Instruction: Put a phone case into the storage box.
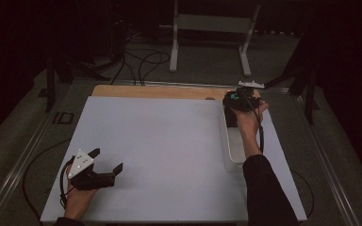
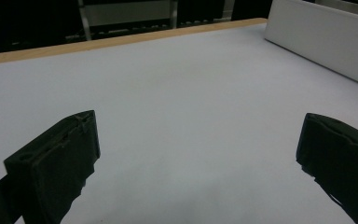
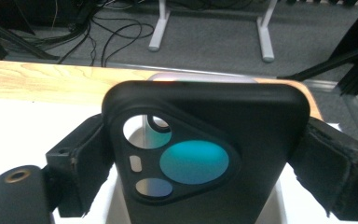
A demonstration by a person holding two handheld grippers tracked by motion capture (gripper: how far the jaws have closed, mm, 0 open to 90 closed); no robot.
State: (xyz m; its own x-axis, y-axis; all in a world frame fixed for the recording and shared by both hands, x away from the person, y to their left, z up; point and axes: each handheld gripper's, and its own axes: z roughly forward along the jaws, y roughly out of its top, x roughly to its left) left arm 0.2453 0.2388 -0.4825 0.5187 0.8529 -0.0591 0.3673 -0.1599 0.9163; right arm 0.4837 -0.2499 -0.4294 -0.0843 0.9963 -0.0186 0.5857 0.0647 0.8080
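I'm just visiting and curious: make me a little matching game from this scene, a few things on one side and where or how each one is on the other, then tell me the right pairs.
Things:
1. left gripper
2. right gripper
3. black phone case
4. white tray

States or places:
A. long and low, lying at the table's right side
B. jaws apart, nothing between them, over the bare white table
C. held between two jaws, its camera cutout facing the camera
D. shut on a dark case, above the tray's far end

Pairs: 1-B, 2-D, 3-C, 4-A

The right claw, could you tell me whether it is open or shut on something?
Shut. In the right gripper view, the right claw has both jaws pressed against the sides of a black phone case, above the white tray.
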